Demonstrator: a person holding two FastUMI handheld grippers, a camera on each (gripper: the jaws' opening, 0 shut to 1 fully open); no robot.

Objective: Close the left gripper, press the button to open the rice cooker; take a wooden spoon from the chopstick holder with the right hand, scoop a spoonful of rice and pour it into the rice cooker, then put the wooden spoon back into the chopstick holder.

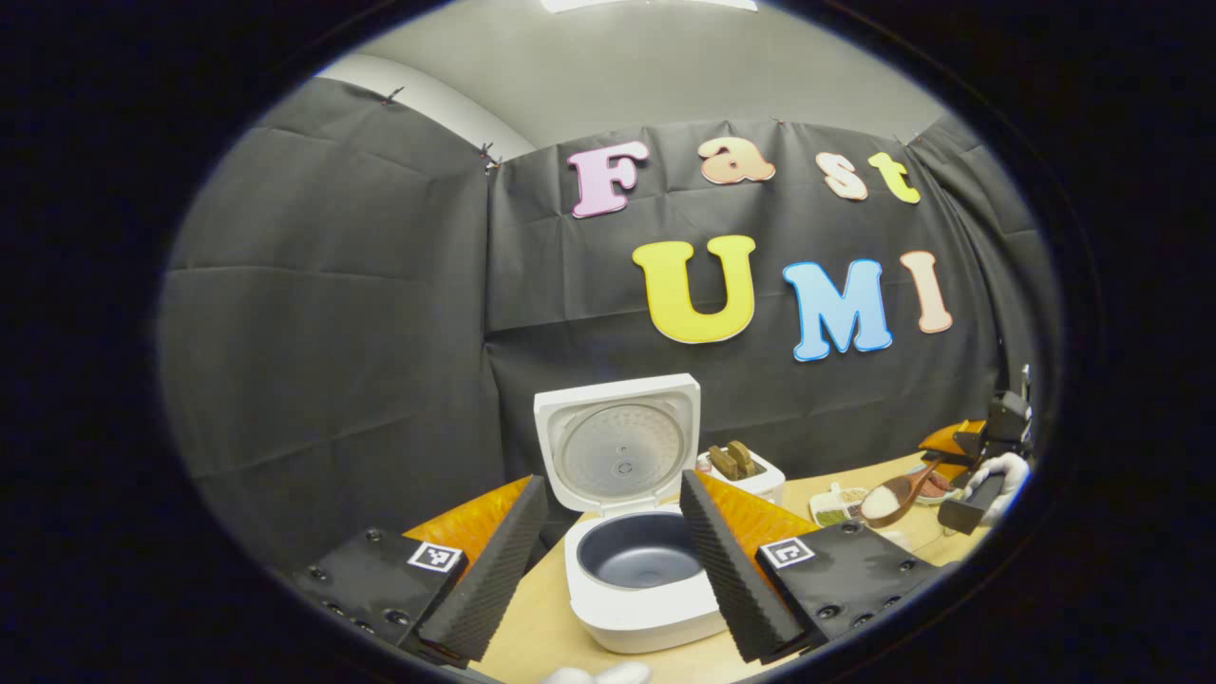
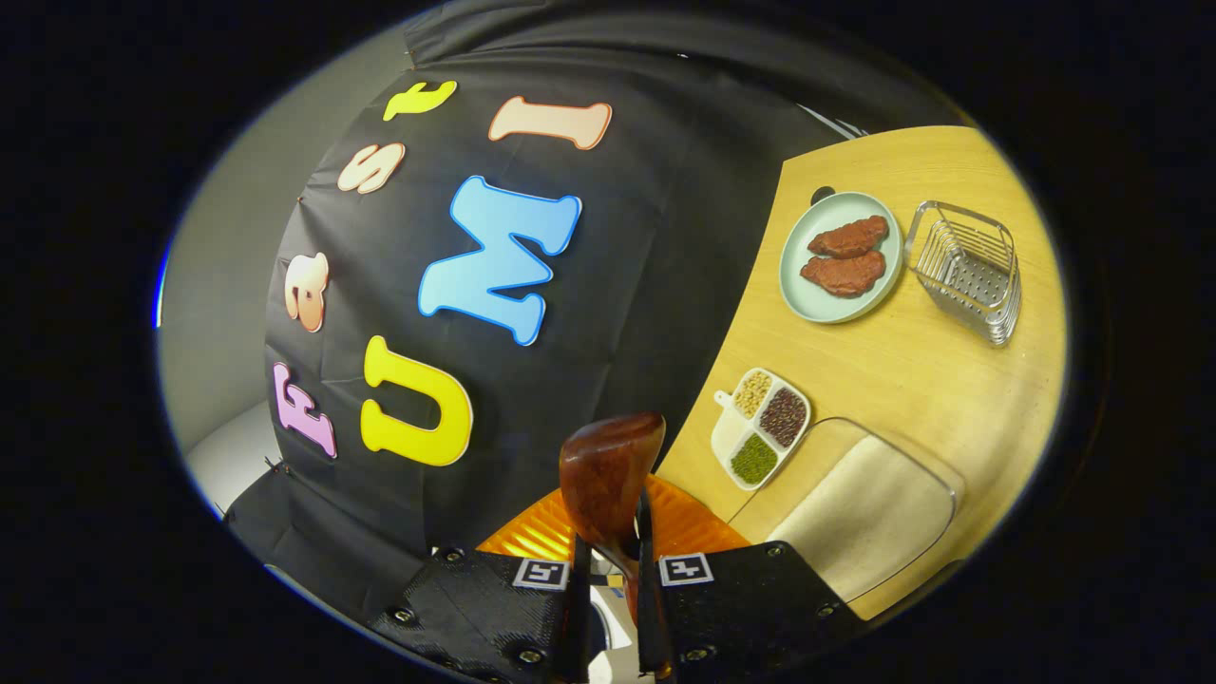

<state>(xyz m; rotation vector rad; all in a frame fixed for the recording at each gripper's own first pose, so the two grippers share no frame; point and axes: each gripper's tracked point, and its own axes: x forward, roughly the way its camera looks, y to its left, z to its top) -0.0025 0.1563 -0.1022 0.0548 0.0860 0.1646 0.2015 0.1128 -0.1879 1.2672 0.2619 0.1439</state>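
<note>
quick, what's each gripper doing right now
Left gripper: open, holding nothing.
Right gripper: shut on the wooden spoon, rice in its bowl.

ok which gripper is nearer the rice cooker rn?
Left. The left gripper sits open right at the rice cooker, fingers either side. The right gripper is off to its side, holding the wooden spoon.

Glossy wooden spoon [image 2: 608,475] – matt wood table [image 2: 912,370]

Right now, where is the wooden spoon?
Clamped in the right gripper, the wooden spoon carries rice above the table, right of the open rice cooker.
</note>
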